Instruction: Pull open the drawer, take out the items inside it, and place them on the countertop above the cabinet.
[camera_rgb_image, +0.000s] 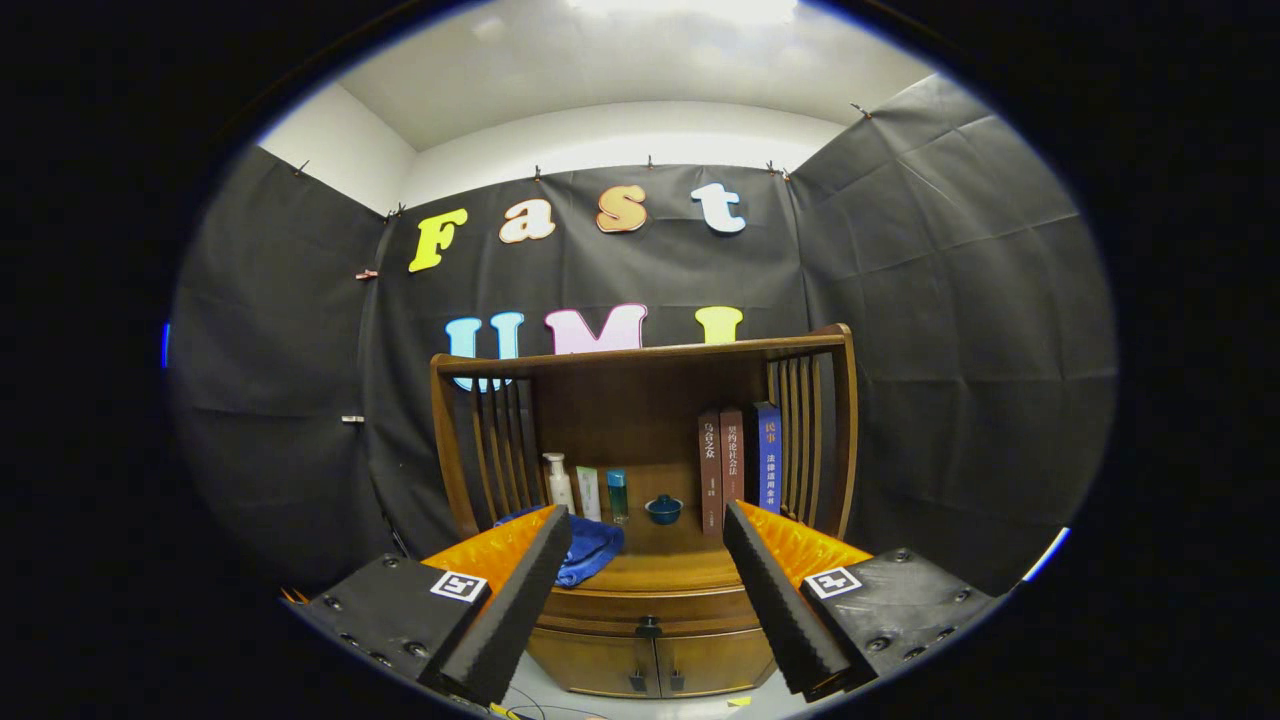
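Note:
A wooden cabinet (640, 420) stands ahead against the cloth wall. Its drawer (650, 607) is closed, with a small dark knob (649, 627) between my fingers' lower ends. Above it lies the countertop (665, 555), a shelf with slatted sides. My gripper (648, 540) is open, held back from the cabinet with nothing between its fingers (520, 590). The left finger covers part of a blue cloth (590, 548) on the countertop.
On the countertop stand a white pump bottle (558, 482), a pale tube (588, 491), a teal bottle (617, 494), a small blue lidded cup (663, 509) and three upright books (738, 465). Two lower doors (650, 662) sit under the drawer.

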